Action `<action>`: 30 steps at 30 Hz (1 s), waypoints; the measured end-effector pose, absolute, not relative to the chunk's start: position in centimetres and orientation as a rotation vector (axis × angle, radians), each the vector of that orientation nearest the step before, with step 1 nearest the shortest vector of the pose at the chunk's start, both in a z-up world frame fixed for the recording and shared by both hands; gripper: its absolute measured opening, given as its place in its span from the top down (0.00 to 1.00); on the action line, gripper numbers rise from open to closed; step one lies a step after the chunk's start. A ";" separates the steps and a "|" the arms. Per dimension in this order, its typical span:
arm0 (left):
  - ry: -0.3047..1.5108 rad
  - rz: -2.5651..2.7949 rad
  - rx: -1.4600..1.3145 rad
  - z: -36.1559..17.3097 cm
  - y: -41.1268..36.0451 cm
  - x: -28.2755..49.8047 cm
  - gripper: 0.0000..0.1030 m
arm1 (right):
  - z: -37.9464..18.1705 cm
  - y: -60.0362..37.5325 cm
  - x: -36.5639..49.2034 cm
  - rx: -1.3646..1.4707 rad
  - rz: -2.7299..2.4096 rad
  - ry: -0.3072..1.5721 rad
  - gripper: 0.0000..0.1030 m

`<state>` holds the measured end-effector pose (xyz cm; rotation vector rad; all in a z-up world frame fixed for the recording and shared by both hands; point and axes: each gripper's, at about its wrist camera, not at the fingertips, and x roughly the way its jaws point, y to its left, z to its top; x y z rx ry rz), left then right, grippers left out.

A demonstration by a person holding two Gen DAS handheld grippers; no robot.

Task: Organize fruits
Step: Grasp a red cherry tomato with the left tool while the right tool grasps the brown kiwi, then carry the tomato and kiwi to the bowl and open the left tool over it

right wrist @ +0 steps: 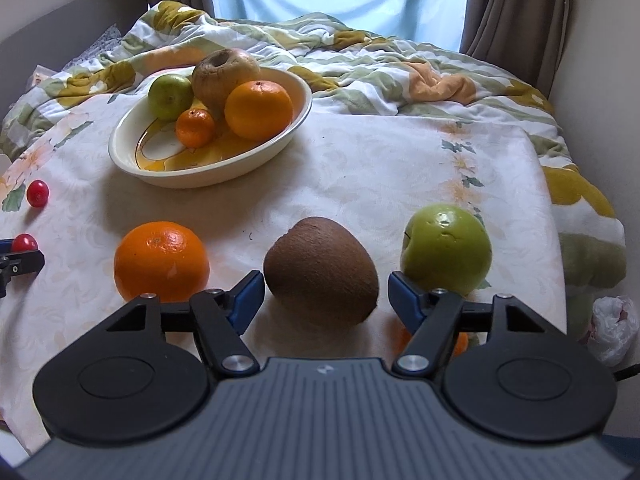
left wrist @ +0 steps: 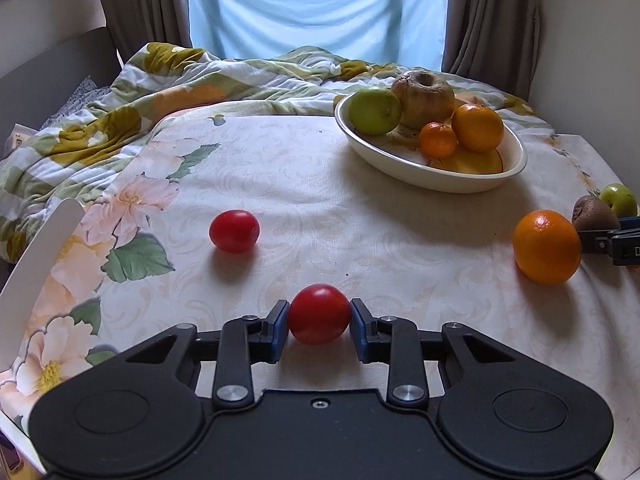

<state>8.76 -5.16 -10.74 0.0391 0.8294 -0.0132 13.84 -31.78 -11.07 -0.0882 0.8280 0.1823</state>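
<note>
My left gripper (left wrist: 319,318) is shut on a red tomato (left wrist: 319,313) low over the floral cloth. A second red tomato (left wrist: 234,231) lies ahead to the left. My right gripper (right wrist: 325,294) is open around a brown kiwi (right wrist: 322,270), its pads a little apart from the kiwi's sides. An orange (right wrist: 161,260) lies left of the kiwi and a green apple (right wrist: 447,248) lies right of it. The cream bowl (right wrist: 132,160) at the back holds a green apple, a brown wrinkled fruit, an orange and a small mandarin.
A crumpled floral blanket (left wrist: 120,92) lies behind and left of the cloth. A white curved edge (left wrist: 36,256) rises at the left. A white plastic bag (right wrist: 614,328) lies off the right edge. Curtains and a window stand behind.
</note>
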 end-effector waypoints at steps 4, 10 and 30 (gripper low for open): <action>0.830 -0.009 0.041 -10.7 -5.2 8.8 0.66 | -11.3 -31.5 14.4 -0.095 0.194 0.827 0.20; 0.824 -0.005 0.029 -10.2 -5.5 8.6 0.66 | -11.5 -31.7 14.6 -0.092 0.189 0.821 0.25; 0.729 -0.026 0.002 -2.9 -6.8 6.7 0.66 | -5.4 -31.5 11.7 -0.073 0.231 0.751 0.26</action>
